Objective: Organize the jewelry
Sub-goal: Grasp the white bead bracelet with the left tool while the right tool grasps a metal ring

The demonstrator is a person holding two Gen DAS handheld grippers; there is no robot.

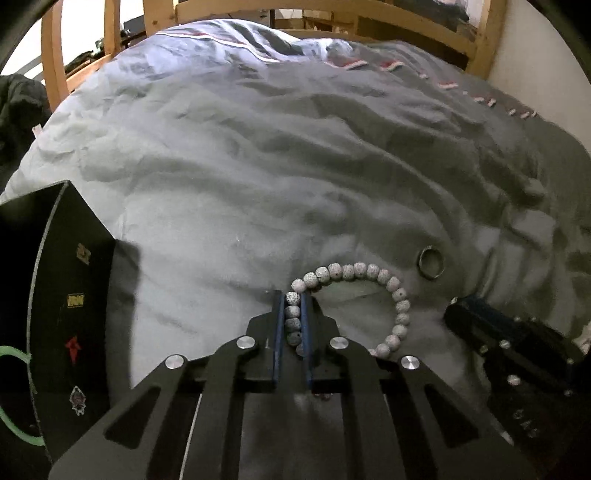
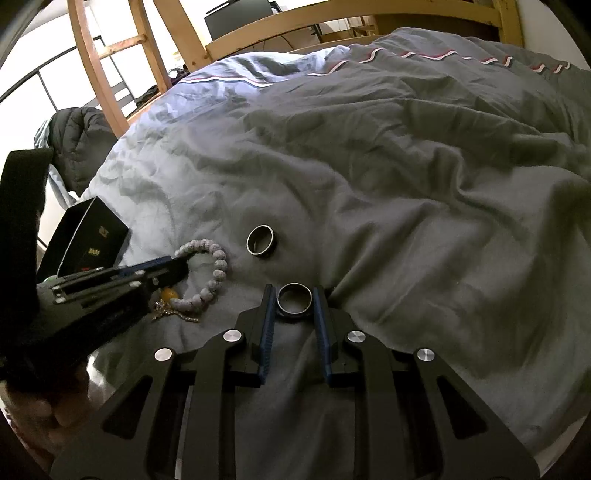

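Left gripper: we had it clamped on the bracelet.
Right gripper: ours straddled a ring, jaws still apart.
Risk: soft bed might swallow the ring, so closing could miss.

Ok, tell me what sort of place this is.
Most likely a bedroom: the jewelry lies on a bed. A rumpled grey duvet covers the whole surface, a wooden bed frame runs along its far edge, and a dark puffy jacket is heaped at the side.
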